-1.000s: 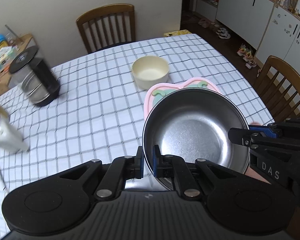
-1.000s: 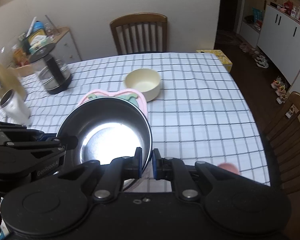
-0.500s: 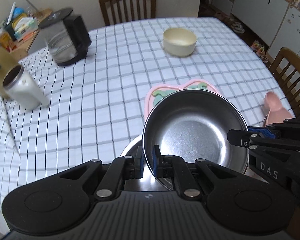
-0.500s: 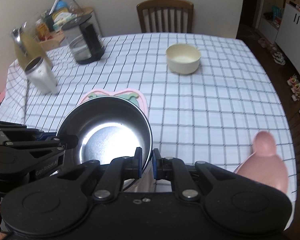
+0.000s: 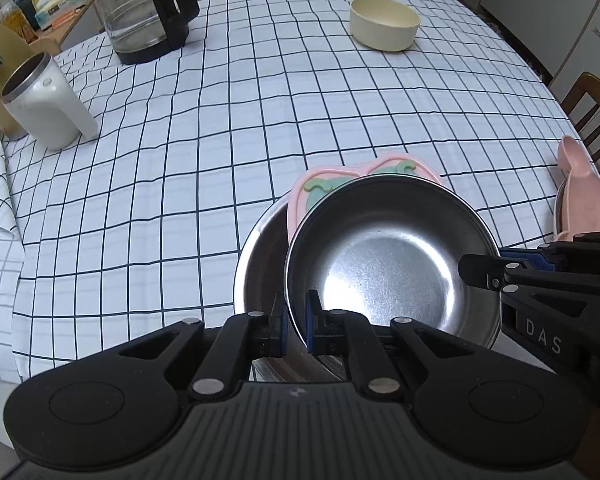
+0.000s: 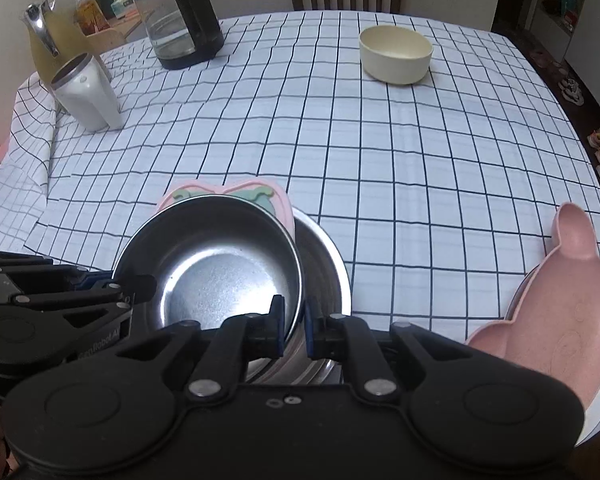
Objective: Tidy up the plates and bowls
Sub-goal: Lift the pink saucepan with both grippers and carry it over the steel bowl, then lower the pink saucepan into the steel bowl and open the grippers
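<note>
Over the checked desk (image 5: 204,160), near its front edge: steel bowl (image 5: 384,268) held above a larger steel bowl (image 5: 260,264), pink plate (image 5: 300,196) behind it. Left gripper (image 5: 296,322) jaws pinching the rim on one side, right gripper (image 6: 293,330) jaws pinching the other. Readable: "DAS" on the right gripper; cream bowl (image 5: 384,24) far back, pink dish (image 6: 556,308) at right.

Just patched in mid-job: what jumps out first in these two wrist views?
A shiny round steel bowl fills the foreground, pinched at opposite rims by the left hand-held gripper and right hand-held gripper, above a larger steel bowl. A cream bowl sits far across the checked tablecloth.
</note>
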The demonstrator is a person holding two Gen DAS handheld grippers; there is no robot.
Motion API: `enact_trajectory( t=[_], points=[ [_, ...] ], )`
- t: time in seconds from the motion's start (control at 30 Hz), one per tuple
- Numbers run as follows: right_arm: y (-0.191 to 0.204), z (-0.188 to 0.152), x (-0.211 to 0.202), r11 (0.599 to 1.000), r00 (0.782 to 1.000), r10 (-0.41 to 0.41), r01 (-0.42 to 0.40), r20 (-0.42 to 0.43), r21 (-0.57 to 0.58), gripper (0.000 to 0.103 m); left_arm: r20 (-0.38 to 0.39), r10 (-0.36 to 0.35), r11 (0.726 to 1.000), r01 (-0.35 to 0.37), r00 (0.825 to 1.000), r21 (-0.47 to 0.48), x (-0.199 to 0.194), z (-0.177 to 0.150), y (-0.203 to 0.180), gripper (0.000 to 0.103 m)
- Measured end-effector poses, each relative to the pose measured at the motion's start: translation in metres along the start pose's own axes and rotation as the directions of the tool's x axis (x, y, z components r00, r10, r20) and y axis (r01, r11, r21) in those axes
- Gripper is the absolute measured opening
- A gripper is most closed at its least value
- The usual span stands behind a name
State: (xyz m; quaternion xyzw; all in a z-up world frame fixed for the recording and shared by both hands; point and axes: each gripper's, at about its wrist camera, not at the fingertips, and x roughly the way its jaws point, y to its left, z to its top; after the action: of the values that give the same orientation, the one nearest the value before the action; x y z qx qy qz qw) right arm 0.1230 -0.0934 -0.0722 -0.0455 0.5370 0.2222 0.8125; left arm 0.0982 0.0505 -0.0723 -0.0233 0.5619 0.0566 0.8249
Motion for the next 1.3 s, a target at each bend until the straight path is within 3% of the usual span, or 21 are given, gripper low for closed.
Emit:
enact_trajectory(
  t=[1.0, 1.3],
  points=[
    [-0.007, 0.005, 0.037, 0.999, 0.996, 0.031, -0.032, -0.079, -0.008, 0.013, -0.034, -0.014, 1.0, 0.014, 0.999, -0.012, 0.037, 0.014, 0.007, 0.007],
    [-0.007, 0.009, 0.034, 0.998, 0.996, 0.057, -0.058, -0.071, -0.012, 0.025, -0.021, -0.029, 0.999, 0.029, 0.999, -0.014, 0.029, 0.02, 0.011, 0.007]
  ],
)
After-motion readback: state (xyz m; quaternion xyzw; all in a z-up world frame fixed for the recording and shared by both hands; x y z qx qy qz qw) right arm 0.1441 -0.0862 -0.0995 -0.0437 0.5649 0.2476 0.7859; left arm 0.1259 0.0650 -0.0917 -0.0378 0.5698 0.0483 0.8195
